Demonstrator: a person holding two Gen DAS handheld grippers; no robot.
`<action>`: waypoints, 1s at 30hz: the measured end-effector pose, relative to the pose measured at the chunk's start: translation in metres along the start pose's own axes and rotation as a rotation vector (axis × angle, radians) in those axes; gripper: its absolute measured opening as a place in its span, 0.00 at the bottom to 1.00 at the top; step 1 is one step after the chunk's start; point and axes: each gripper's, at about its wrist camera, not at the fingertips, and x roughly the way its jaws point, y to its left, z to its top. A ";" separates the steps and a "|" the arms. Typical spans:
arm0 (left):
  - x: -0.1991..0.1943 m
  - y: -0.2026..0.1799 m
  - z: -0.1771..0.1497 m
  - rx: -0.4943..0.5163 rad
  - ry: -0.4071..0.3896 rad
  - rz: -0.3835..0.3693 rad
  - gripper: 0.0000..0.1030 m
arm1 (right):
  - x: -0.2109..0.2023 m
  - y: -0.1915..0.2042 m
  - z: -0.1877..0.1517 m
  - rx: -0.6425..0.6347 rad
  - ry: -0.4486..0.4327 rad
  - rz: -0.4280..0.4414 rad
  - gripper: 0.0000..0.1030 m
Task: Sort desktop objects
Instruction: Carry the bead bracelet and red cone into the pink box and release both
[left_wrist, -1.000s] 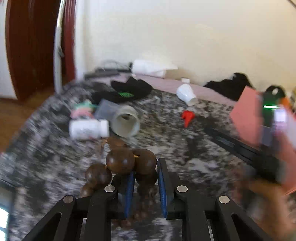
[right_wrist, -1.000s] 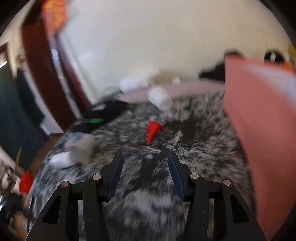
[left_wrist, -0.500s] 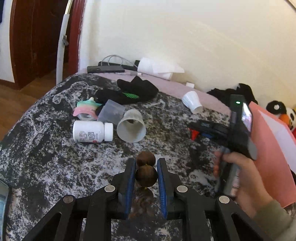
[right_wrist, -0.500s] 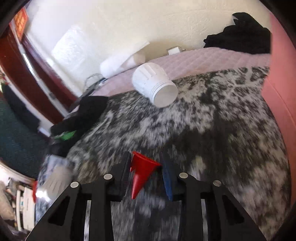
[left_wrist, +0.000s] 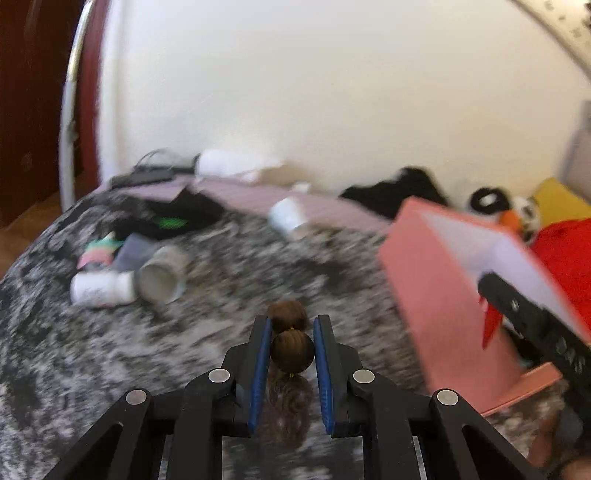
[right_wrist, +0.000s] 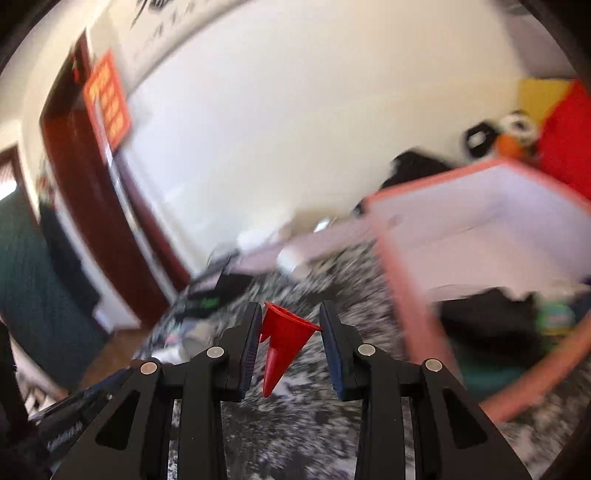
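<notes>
My left gripper (left_wrist: 291, 334) is shut on a string of brown wooden beads (left_wrist: 292, 350), lifted above the black-and-white mottled cover (left_wrist: 221, 302); more beads hang blurred below. My right gripper (right_wrist: 290, 325) is shut on a small red plastic cone (right_wrist: 282, 341), tip pointing down. In the left wrist view that cone (left_wrist: 490, 324) and the right gripper's black body (left_wrist: 535, 325) hang beside the pink open box (left_wrist: 443, 280). The pink box (right_wrist: 480, 236) lies right of my right gripper, with dark and green items inside.
A white pill bottle (left_wrist: 101, 290), a translucent cup (left_wrist: 162, 277), a pink-green item (left_wrist: 99, 249) and black cloth (left_wrist: 173, 218) lie at the left. A white paper cup (left_wrist: 288, 218) lies at the back. Plush toys (left_wrist: 517, 212) and red fabric (left_wrist: 569, 251) are behind the box.
The right gripper lifted the red cone off the cover and carried it right to the pink box. The left gripper, still holding the beads, swung toward the box too.
</notes>
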 end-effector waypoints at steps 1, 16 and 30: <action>-0.004 -0.008 0.002 0.006 -0.013 -0.016 0.18 | -0.013 -0.005 0.003 0.003 -0.026 -0.019 0.34; 0.014 -0.186 0.049 0.230 -0.056 -0.205 0.18 | -0.055 -0.107 0.055 0.107 -0.149 -0.190 0.34; 0.107 -0.256 0.005 0.292 0.060 -0.243 0.18 | -0.049 -0.192 0.061 0.181 -0.143 -0.375 0.35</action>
